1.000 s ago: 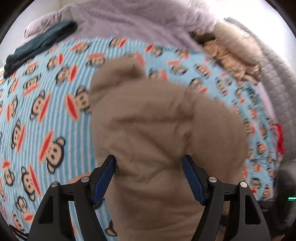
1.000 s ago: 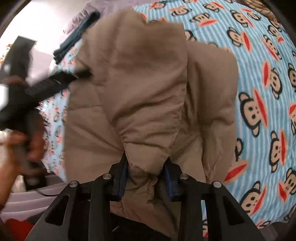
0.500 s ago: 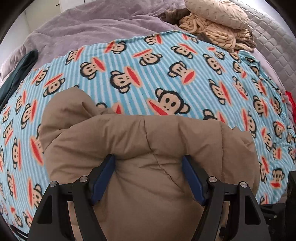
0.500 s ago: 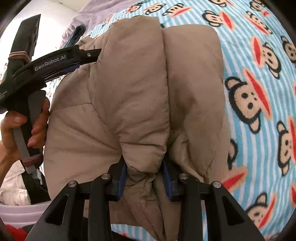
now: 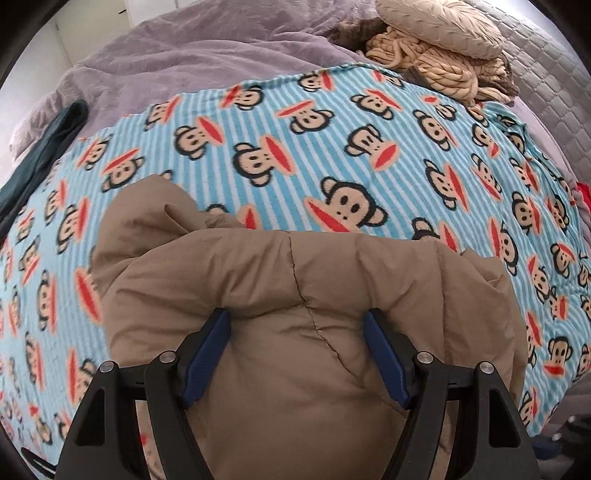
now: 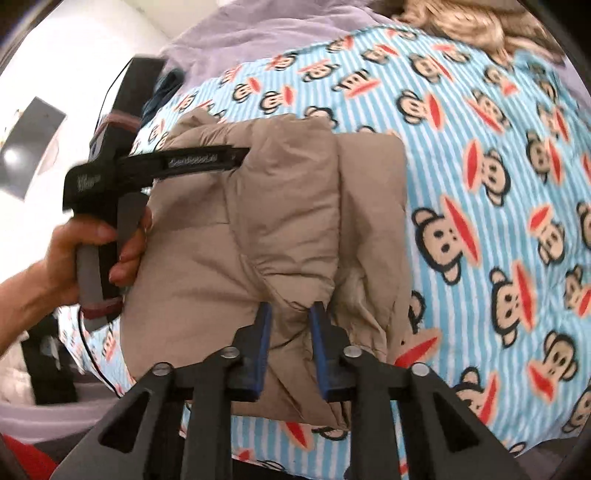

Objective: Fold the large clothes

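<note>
Tan puffy jacket (image 5: pixel 295 295) lies bunched on the monkey-print blanket (image 5: pixel 332 147), on the near part of the bed, already doubled over into a thick bundle. Judged step: mid-fold, laying the folded half down and squaring it up. Right gripper (image 6: pixel 290 325) has its fingers pinched tight on a gathered bit of the jacket's near edge, fabric puckered between the blue pads (image 6: pixel 263 332). Left gripper (image 5: pixel 297 354) has its fingers spread wide with the jacket bulging between them; padding sits against both pads but doesn't look squeezed, so not a firm grip as far as I can tell. In the right wrist view the person's left hand (image 6: pixel 96 254) holds that gripper at the jacket's left side, tips reaching into the fabric. Next move, my guess: let go on the right, press the bundle flat, line up the edges, maybe one more fold; the padding is springy and may pop open, so push air out first. Surface: soft striped fleece blanket over a purple blanket (image 5: pixel 184 62), not a firm base. Also on the bed: beige knitted throw (image 5: pixel 443 70) with a cushion (image 5: pixel 436 26) at the far end, dark folded cloth (image 5: pixel 48 147) at the left edge, grey quilted cover (image 5: pixel 546 85) far right. Room beyond is bright, washed out.
</note>
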